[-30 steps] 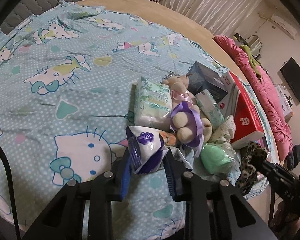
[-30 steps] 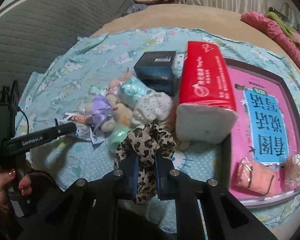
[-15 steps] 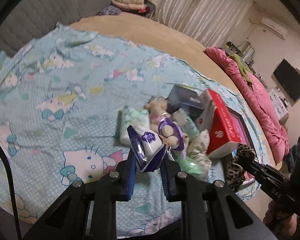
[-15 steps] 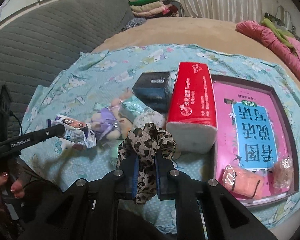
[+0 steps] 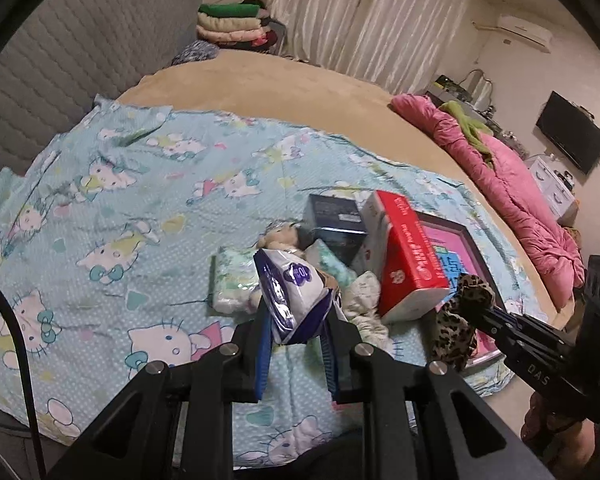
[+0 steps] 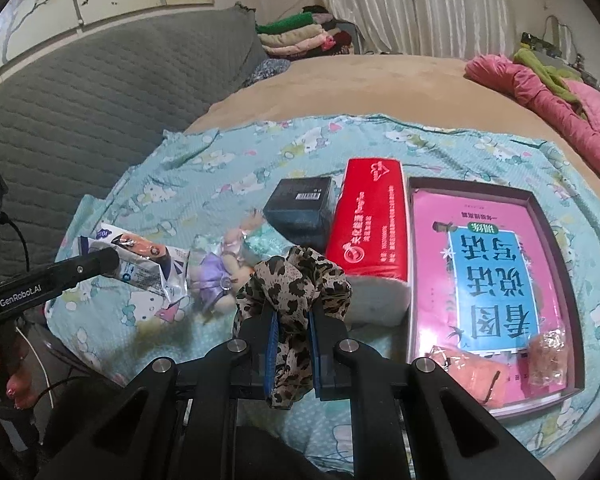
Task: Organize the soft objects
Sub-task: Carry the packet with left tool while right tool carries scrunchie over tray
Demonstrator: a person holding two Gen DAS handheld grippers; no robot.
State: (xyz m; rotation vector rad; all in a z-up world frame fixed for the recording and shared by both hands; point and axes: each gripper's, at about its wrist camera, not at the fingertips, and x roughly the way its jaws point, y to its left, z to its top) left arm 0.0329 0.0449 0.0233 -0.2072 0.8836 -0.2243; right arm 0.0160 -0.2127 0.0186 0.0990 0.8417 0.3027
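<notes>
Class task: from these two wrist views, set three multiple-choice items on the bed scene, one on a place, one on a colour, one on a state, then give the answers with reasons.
1. Where does the black box lie?
A. inside the tray
B. left of the red tissue pack
C. on the pink quilt

2. What colour is the plush doll's dress?
A. purple
B. yellow
C. black

3. What does the right gripper hold?
A. nothing
B. the doll
C. the leopard-print fabric scrunchie

Answers: B, the box sits beside the pack's left side in the right wrist view; A, the dress shows purple; C, the scrunchie is pinched between the fingers.
</notes>
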